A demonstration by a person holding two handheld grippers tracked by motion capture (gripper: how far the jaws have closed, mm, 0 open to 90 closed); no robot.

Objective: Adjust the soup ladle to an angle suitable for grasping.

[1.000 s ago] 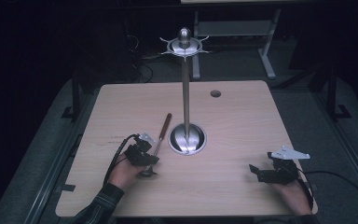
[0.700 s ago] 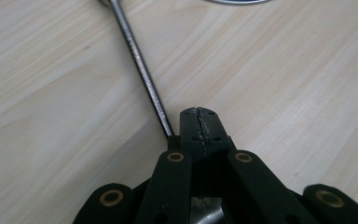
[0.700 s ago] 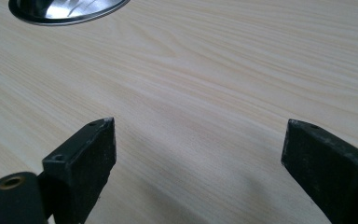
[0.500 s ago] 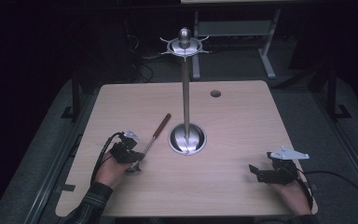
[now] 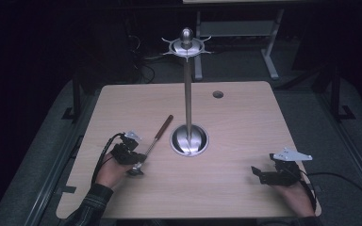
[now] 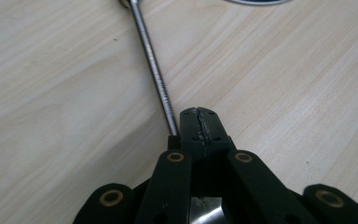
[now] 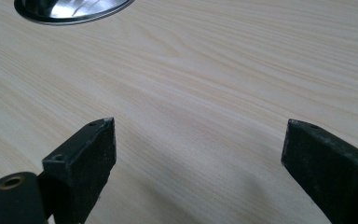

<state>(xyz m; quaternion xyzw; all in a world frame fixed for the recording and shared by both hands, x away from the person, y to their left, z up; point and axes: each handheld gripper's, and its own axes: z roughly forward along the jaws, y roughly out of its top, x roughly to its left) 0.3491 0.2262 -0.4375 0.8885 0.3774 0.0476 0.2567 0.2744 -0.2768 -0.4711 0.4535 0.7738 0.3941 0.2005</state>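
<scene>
Left tongs grip utensil; right tongs gape.

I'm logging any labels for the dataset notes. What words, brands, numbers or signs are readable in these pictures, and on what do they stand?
None can be read.
The pale wooden table, the tall silver metal stand with a round base, and the slim metal utensil with a dark brown handle bear no text.
The black left tool, shut on the utensil, and the open black right tool carry no markings.
</scene>
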